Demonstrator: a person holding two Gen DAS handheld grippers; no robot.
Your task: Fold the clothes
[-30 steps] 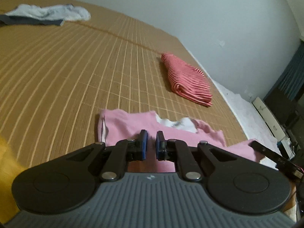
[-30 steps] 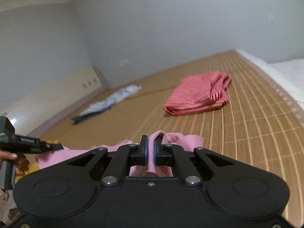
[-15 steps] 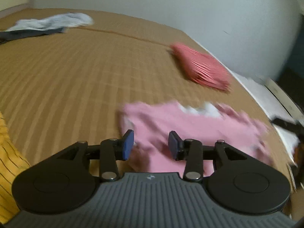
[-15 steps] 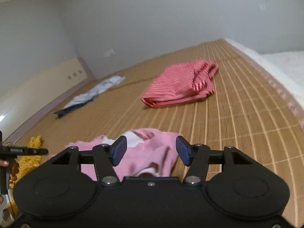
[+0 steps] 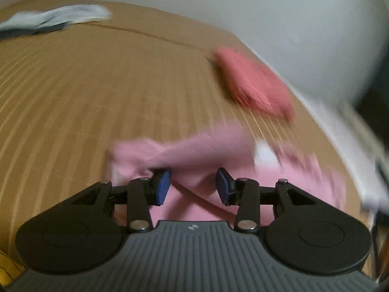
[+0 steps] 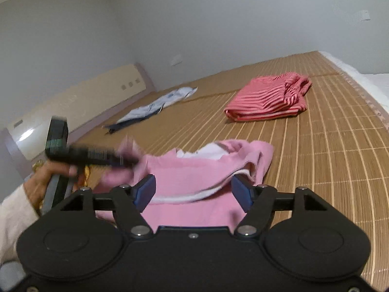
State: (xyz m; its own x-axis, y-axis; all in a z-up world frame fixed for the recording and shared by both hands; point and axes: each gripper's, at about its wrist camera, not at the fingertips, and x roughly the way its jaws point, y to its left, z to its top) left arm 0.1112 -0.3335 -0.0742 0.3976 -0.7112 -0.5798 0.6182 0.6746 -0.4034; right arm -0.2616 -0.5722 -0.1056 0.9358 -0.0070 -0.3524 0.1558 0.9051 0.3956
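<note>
Left gripper (image 5: 193, 186) is released, jaws apart, blue pads clear of cloth. The pink garment (image 5: 201, 155) lies crumpled on the bamboo mat (image 5: 97, 85) directly under and ahead of the jaws; it shows through the gap but nothing is pinched. This view is motion-blurred, so the fold lines are hard to read; the white patch (image 5: 265, 154) ahead-right of the jaws is probably a collar lining.

Right gripper (image 6: 193, 191) has also let go, its jaws opening wide, with the pink garment (image 6: 194, 172) bunched between and just ahead of the pads, not pressed by either. Its white-edged hem runs across the gap.

Ahead-left of the right gripper, a hand (image 6: 46, 177) in a pale sleeve holds the left gripper, blurred, its tip over the garment's left edge.

Farther ahead, to the right: a folded red striped garment (image 6: 267, 97) on the mat, well apart from the pink one. Far ahead-left: a light blue garment (image 6: 155, 104), loosely spread. A yellow cloth (image 5: 7, 266) sits at the left gripper's near-left corner. Grey walls; a cream headboard (image 6: 77, 102) on the left.
</note>
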